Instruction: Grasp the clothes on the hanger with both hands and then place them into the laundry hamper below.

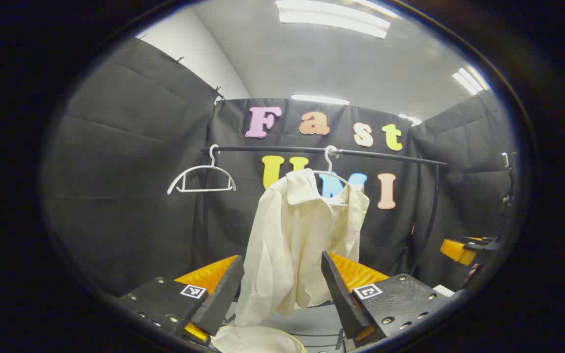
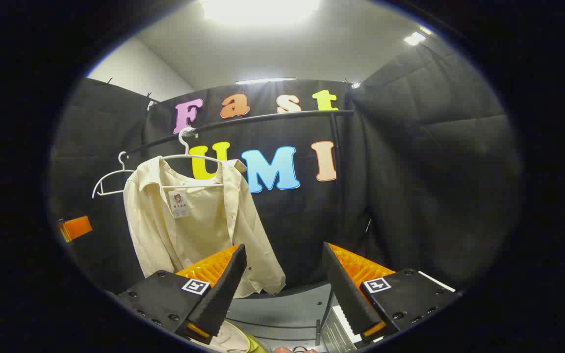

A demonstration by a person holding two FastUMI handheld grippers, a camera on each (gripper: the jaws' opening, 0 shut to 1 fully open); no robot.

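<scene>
Left gripper [image 1: 282, 294]: level, aimed at the shirt; fingers spread wide, nothing between them; the shirt's lower part shows in the gap, farther off.
Right gripper [image 2: 282, 289]: level, aimed right of the shirt; fingers spread wide, holding nothing. In the left gripper view it shows at the far right edge [image 1: 464, 247].
Shirt [image 1: 302, 240]: cream, draped on a white hanger [image 1: 330, 169] on the black rail [image 1: 385, 155], hanging crooked; in the right gripper view it hangs left of centre [image 2: 189, 225].
Empty hanger [image 1: 201, 176]: on the rail, left of the shirt, well apart from it.
Hamper [image 1: 258, 339]: pale rim low and near, below the shirt.
Room: open air between both grippers and the shirt; black cloth walls on the left, right and far sides.
</scene>
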